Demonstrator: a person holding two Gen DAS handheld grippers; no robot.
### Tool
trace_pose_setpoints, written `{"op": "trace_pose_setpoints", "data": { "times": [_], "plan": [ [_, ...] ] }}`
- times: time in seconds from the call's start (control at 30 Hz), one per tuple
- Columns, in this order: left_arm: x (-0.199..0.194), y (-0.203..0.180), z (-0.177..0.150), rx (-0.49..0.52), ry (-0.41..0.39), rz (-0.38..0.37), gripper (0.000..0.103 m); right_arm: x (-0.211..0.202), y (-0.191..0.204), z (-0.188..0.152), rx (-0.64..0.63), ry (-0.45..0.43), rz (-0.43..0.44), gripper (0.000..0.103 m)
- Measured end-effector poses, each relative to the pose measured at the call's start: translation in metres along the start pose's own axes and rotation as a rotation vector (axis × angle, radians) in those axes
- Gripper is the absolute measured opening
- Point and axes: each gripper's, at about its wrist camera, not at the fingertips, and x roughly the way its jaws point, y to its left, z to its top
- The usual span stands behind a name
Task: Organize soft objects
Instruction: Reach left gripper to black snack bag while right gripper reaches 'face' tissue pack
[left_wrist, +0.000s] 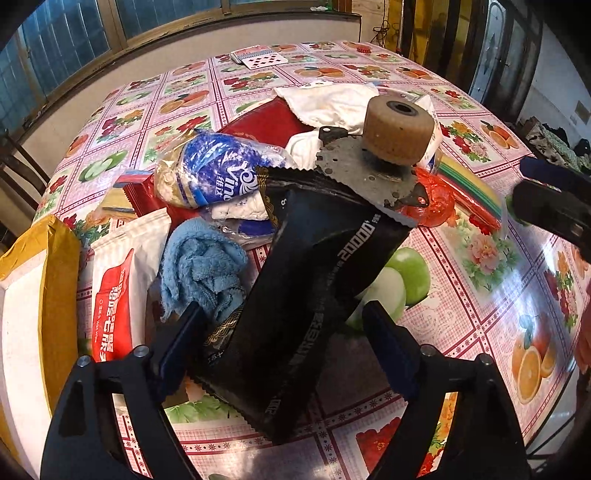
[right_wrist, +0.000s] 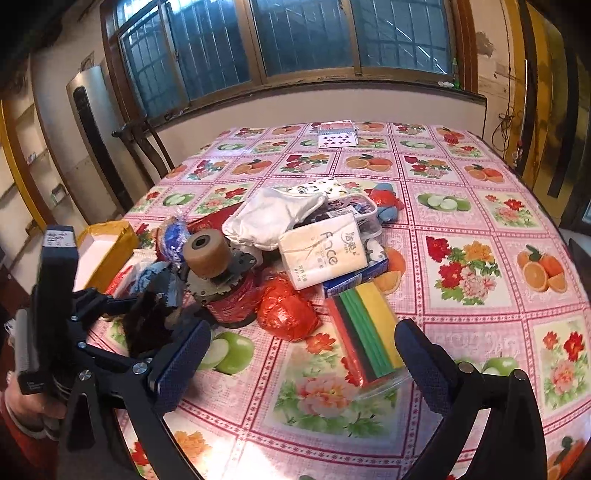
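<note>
Fruit-print tablecloth (left_wrist: 480, 258), black pouch (left_wrist: 295, 295) between wide-spread left gripper (left_wrist: 284, 332) fingers.

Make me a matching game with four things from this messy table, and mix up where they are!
Things:
1. black foil packet
2. tan foam roller
3. blue terry cloth
4. playing cards

Places:
A. at the far end of the table, away from the pile
B. between the fingers of the left gripper
C. on top of a grey metal plate
D. just left of the black packet, by the white wet-wipes pack

Pairs: 1-B, 2-C, 3-D, 4-A
</note>
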Motion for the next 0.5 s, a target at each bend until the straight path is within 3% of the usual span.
{"op": "trace_pose_setpoints", "data": {
  "times": [0.13,0.33,0.5],
  "plan": [
    [0.000,-0.001,0.002,-0.011,0.000,0.001,0.086,0.025,-0.018,0.023,0.003,0.042,0.019,0.085],
    [0.000,-0.005,0.002,-0.001,0.002,-0.004,0.086,0.053,-0.017,0.041,-0.124,0.096,0.010,0.085],
    [0.004,-0.005,0.005,-0.013,0.011,-0.005,0.086,0.066,-0.013,0.048,-0.134,0.115,0.016,0.085]
  ]
}}
